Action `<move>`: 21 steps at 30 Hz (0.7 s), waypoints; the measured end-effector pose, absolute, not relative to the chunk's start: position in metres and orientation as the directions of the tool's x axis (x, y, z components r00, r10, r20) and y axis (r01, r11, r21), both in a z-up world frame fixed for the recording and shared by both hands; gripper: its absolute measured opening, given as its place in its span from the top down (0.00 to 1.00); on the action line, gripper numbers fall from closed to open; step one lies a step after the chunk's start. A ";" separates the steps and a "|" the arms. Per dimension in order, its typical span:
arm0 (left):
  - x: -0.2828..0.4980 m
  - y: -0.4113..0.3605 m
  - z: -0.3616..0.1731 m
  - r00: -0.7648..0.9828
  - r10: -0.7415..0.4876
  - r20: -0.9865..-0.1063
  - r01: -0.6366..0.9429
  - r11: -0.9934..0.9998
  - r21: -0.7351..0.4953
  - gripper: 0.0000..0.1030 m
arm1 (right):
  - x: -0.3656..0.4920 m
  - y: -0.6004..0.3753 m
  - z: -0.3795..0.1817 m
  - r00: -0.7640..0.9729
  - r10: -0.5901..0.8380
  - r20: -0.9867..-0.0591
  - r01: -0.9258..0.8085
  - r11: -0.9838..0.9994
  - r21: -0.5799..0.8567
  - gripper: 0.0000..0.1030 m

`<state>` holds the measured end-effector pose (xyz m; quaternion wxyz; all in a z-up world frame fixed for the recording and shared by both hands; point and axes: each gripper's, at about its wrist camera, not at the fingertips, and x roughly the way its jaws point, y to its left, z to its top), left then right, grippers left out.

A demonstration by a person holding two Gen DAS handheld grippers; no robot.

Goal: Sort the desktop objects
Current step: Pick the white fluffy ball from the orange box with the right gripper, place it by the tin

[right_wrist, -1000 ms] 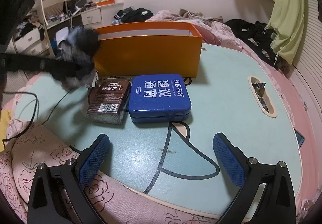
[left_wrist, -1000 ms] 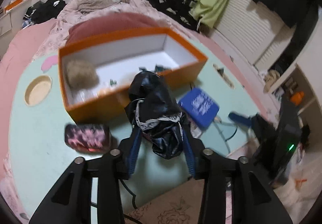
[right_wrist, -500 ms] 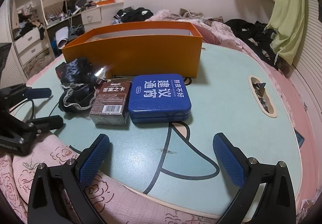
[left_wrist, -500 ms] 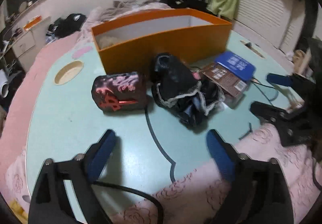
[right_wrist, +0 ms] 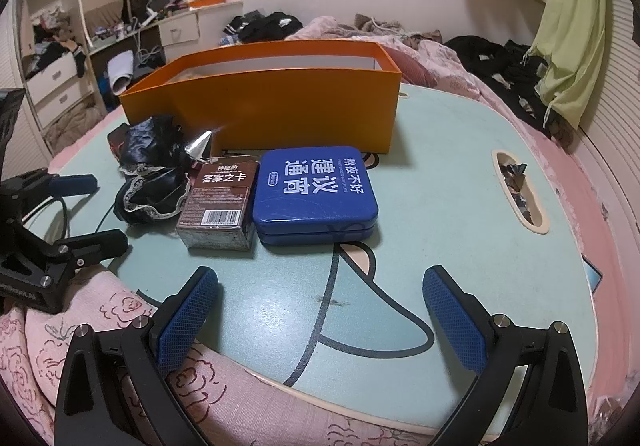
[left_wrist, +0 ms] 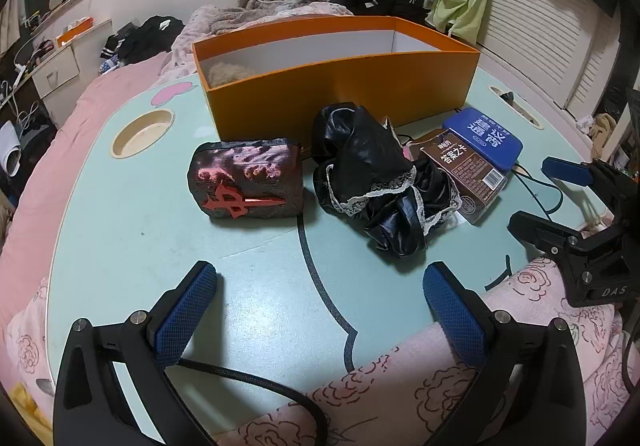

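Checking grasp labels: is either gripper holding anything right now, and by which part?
Nothing is held. Left gripper and right gripper are both open and empty; the black lace-trimmed cloth lies on the table.

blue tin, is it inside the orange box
No, the blue tin sits on the table in front of the orange box, beside the brown card box.

The right gripper (right_wrist: pixel 320 310), jaws spread wide and empty, hangs over the near edge of the pale green tabletop (right_wrist: pixel 460 181). Ahead lies a flat blue tin with white lettering (right_wrist: pixel 316 197), touching a brown card box with a barcode (right_wrist: pixel 220 209) on its left. A crumpled black lace-trimmed cloth (right_wrist: pixel 154 173) sits beside that. Behind them stands a long open orange cardboard box (right_wrist: pixel 288 105). The left gripper (right_wrist: pixel 80 209) shows at the left, also spread apart.
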<state>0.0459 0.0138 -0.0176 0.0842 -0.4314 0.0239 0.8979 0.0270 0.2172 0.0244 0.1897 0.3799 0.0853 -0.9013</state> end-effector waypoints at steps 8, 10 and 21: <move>0.050 0.010 -0.016 -0.618 0.132 -0.775 -0.172 -0.985 -0.031 0.00 | -0.016 0.200 0.123 -0.593 -0.513 -0.620 0.509 -0.836 0.205 0.16; 0.051 0.010 -0.015 -0.619 0.132 -0.774 -0.172 -0.985 -0.031 0.00 | -0.048 0.183 0.133 -0.459 -0.602 -0.654 0.525 -0.777 0.347 0.30; 0.055 0.008 -0.015 -0.628 0.133 -0.767 -0.164 -0.986 -0.036 0.00 | -0.150 0.096 0.074 -0.095 -0.412 -0.906 0.427 -0.839 0.337 0.60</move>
